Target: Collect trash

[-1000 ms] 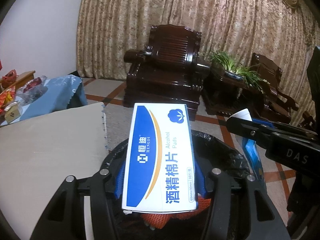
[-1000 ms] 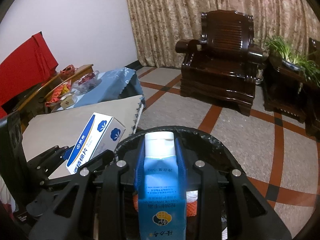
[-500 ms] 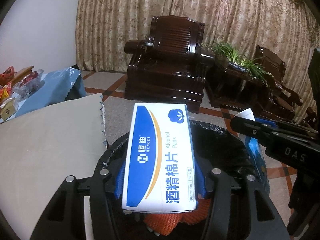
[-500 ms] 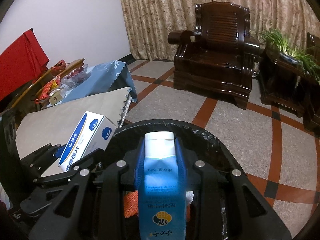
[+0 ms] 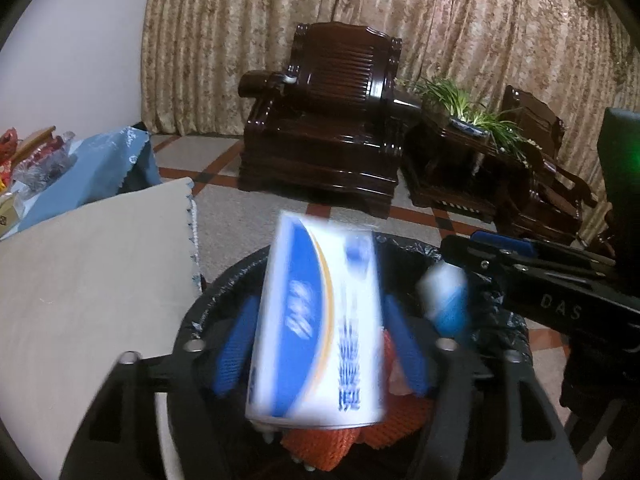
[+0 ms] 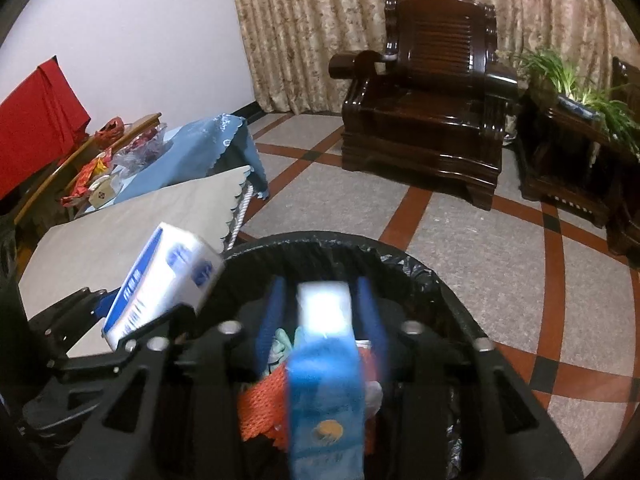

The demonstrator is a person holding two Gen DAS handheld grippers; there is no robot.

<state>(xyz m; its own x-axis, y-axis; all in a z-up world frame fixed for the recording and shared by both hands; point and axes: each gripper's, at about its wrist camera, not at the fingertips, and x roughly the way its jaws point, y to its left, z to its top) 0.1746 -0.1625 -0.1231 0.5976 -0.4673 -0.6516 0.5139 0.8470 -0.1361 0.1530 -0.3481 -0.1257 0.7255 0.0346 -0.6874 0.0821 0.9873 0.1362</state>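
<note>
Over the black-lined bin [image 5: 224, 292]: your left gripper [image 5: 320, 344] is opening, its pads clear of the blurred blue-and-white box [image 5: 316, 328] between them. Your right gripper [image 6: 320, 320] is opening too, released from the blue tube [image 6: 326, 380], also above the bin, over orange netting [image 6: 260, 404].

In my left gripper [image 5: 320, 344], matt black plastic with ribbed blue pads, a glossy cardboard box [image 5: 316, 328]; in my right gripper [image 6: 322, 312], a smooth blue plastic tube [image 6: 326, 384]. Below, a crinkly black plastic bin liner [image 6: 404, 264] holds coarse orange netting [image 6: 260, 408]. Beyond, a polished dark wood armchair [image 6: 424, 112], speckled stone floor [image 6: 472, 240], heavy textured curtains [image 5: 440, 32].
</note>
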